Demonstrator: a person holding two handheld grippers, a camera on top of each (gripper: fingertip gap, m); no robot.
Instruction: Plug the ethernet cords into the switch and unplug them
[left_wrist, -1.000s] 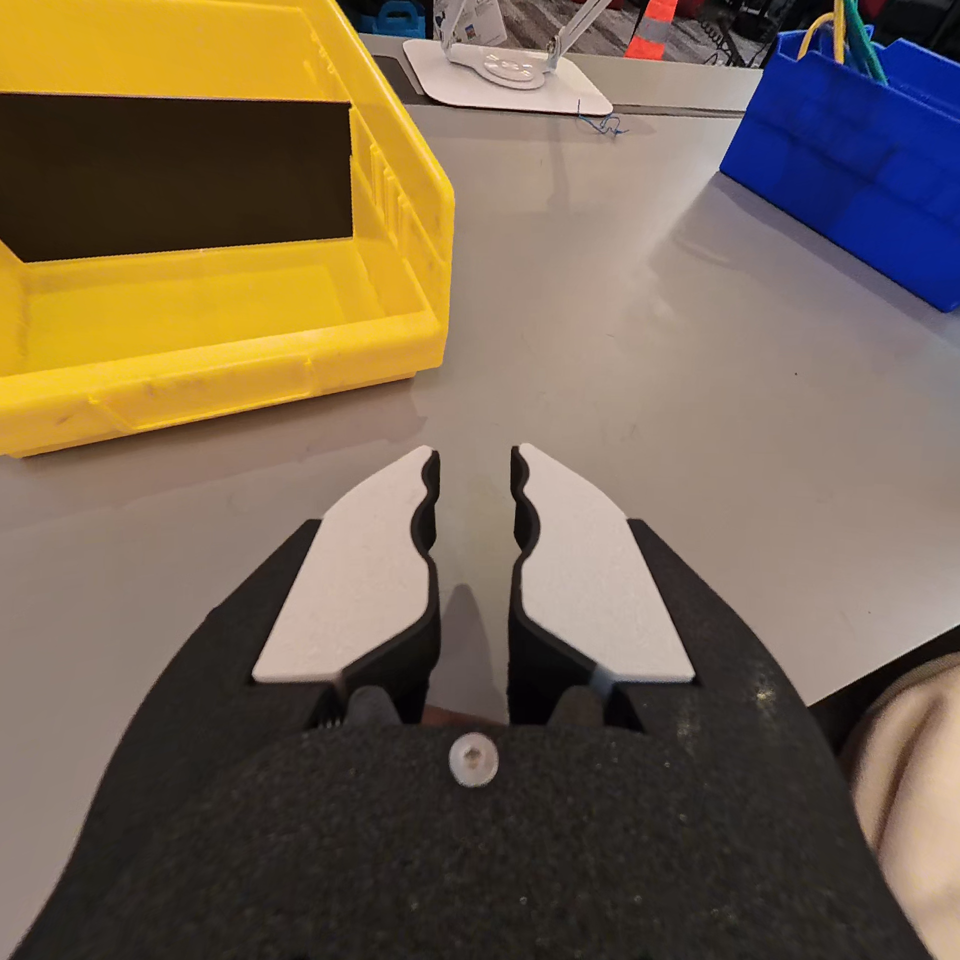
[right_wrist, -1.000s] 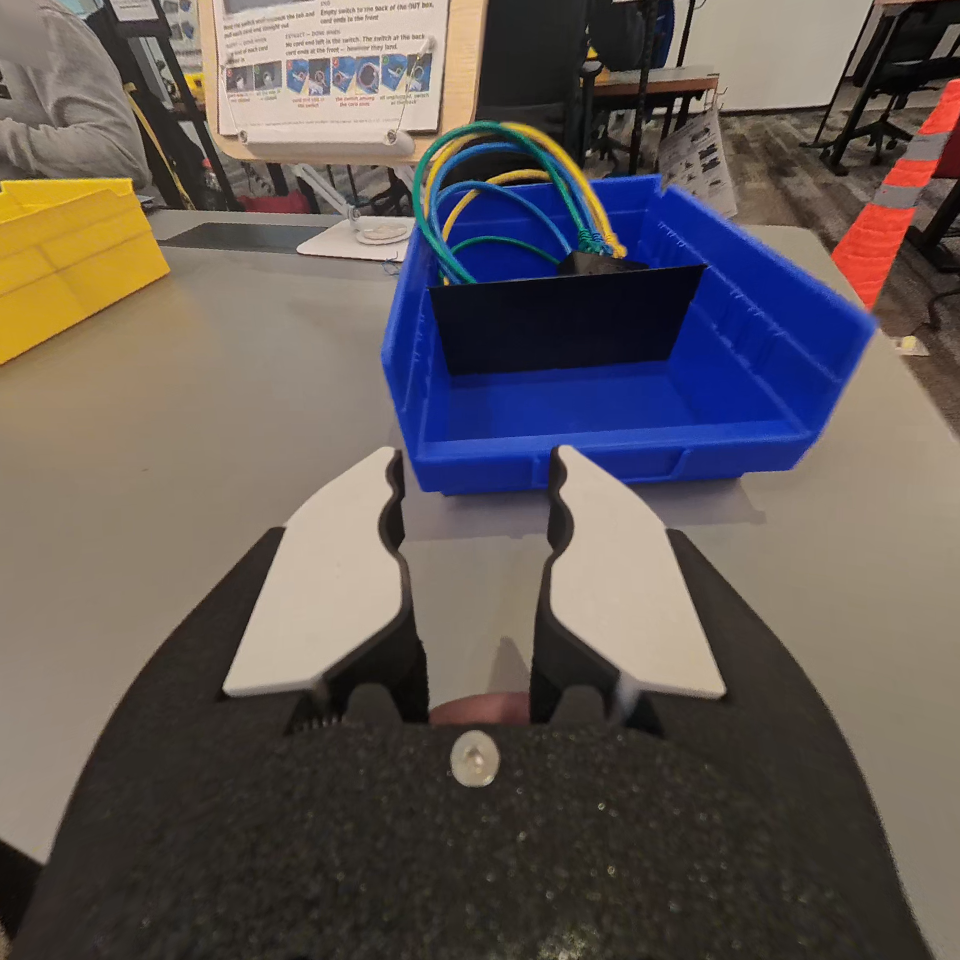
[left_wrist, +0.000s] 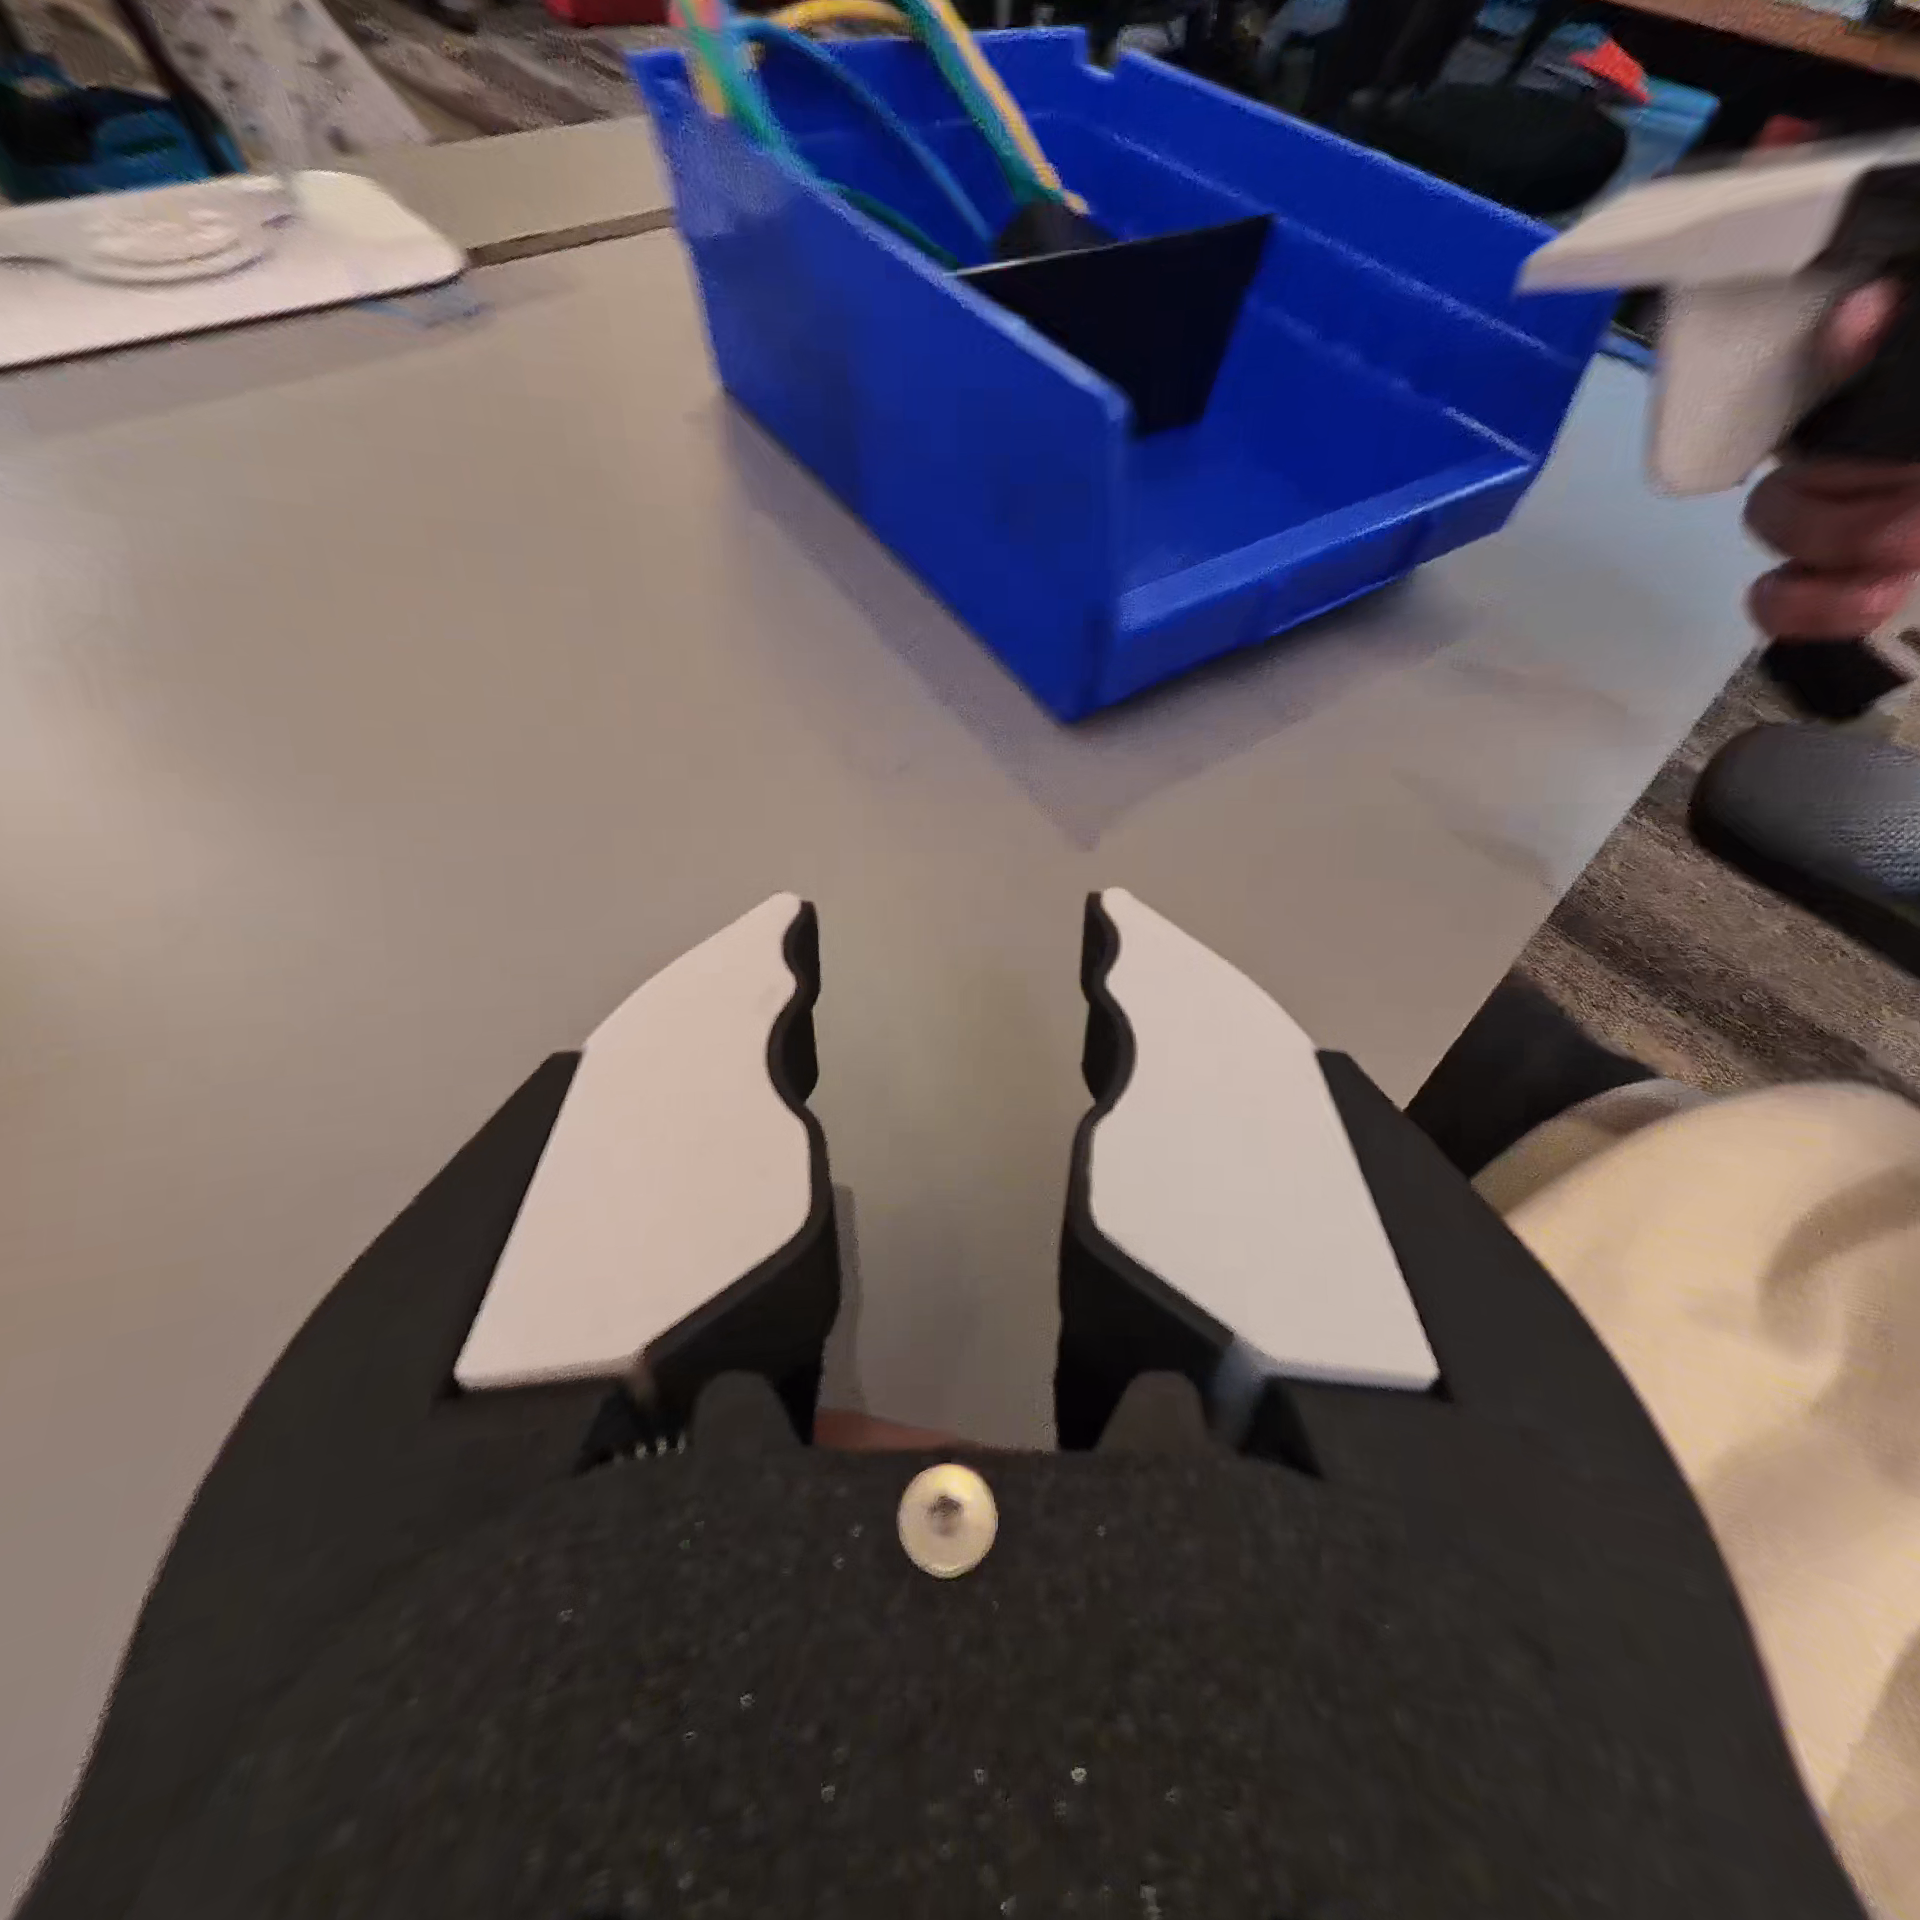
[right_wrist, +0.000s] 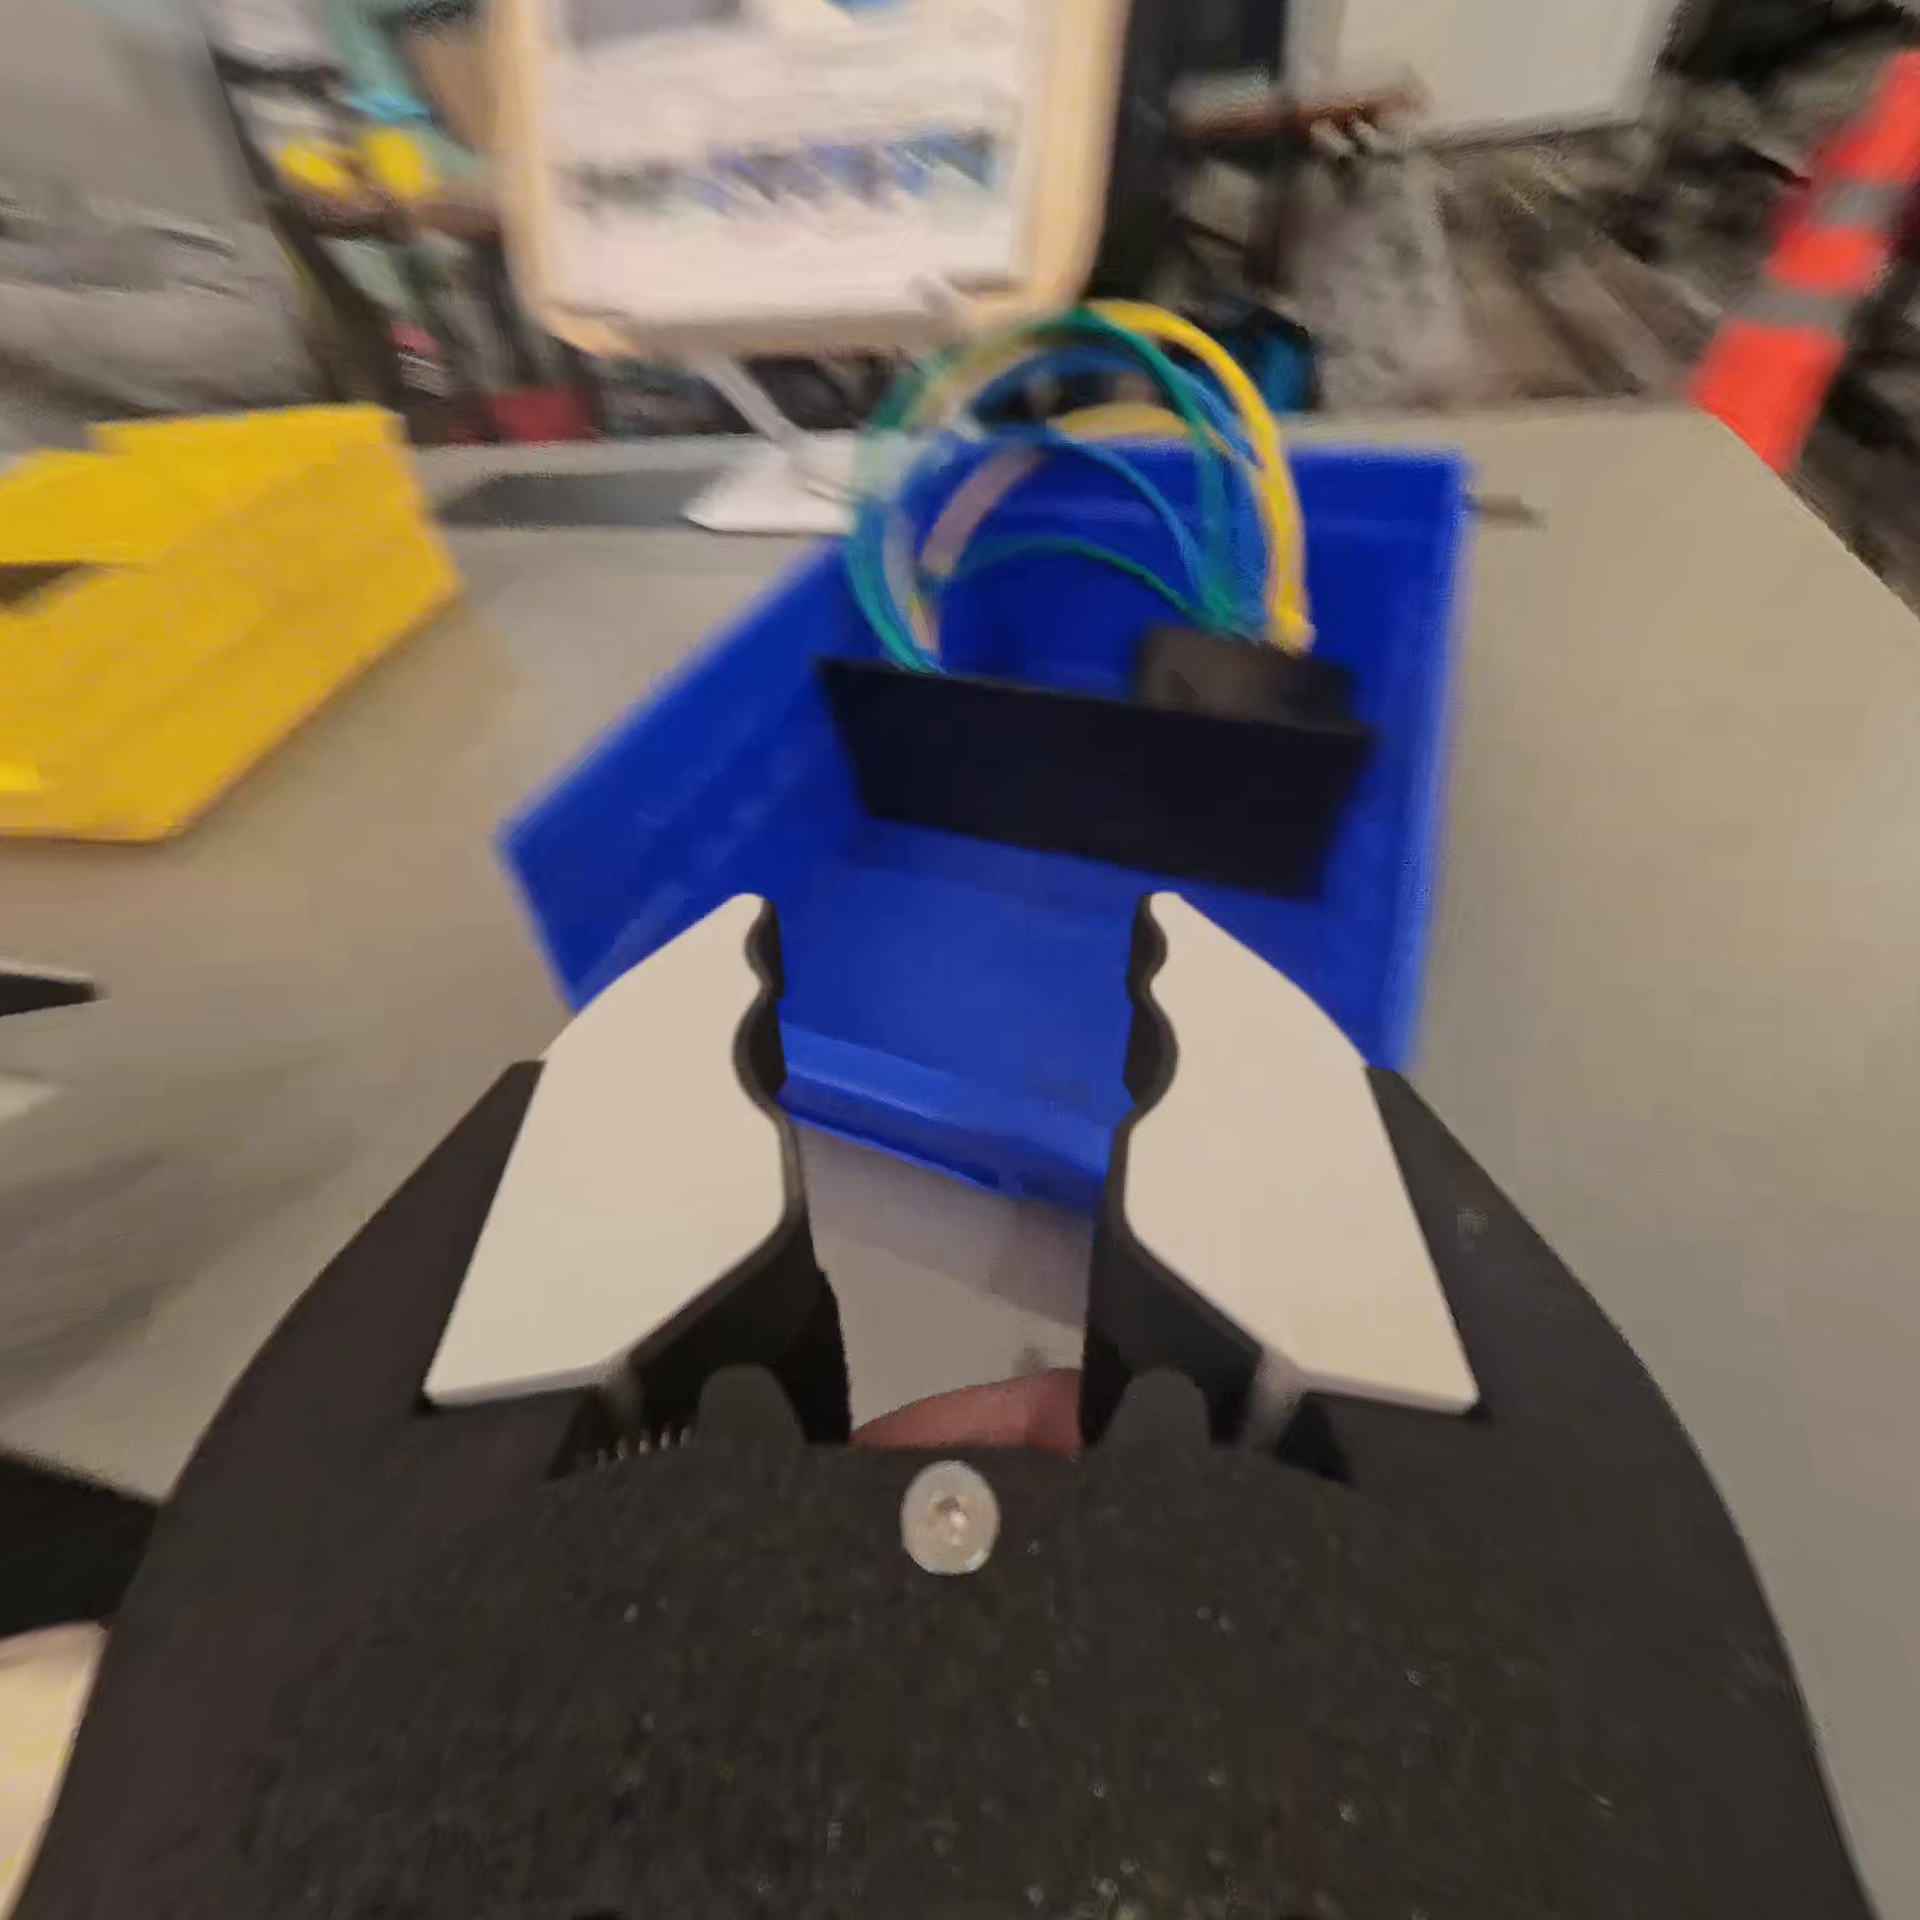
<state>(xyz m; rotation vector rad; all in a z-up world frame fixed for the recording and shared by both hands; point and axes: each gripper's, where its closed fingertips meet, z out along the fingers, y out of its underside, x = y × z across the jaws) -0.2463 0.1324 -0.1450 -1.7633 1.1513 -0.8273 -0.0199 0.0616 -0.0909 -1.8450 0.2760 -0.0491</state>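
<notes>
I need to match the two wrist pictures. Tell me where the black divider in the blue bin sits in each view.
Left wrist view: the black divider sits upper right of centre, seen at an angle across the blue bin.
Right wrist view: it sits just above centre, nearly face on, beyond the open gripper tips.
Shared landmark: the coloured cords arching up behind the divider.

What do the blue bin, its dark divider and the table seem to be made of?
Blue bin: likely moulded plastic, from its even colour, soft sheen and ribbed walls. Divider: a thin, flat, matte black sheet, plastic or card; the blur leaves it open. Table: smooth grey laminate-like top with a dull, even surface.
</notes>
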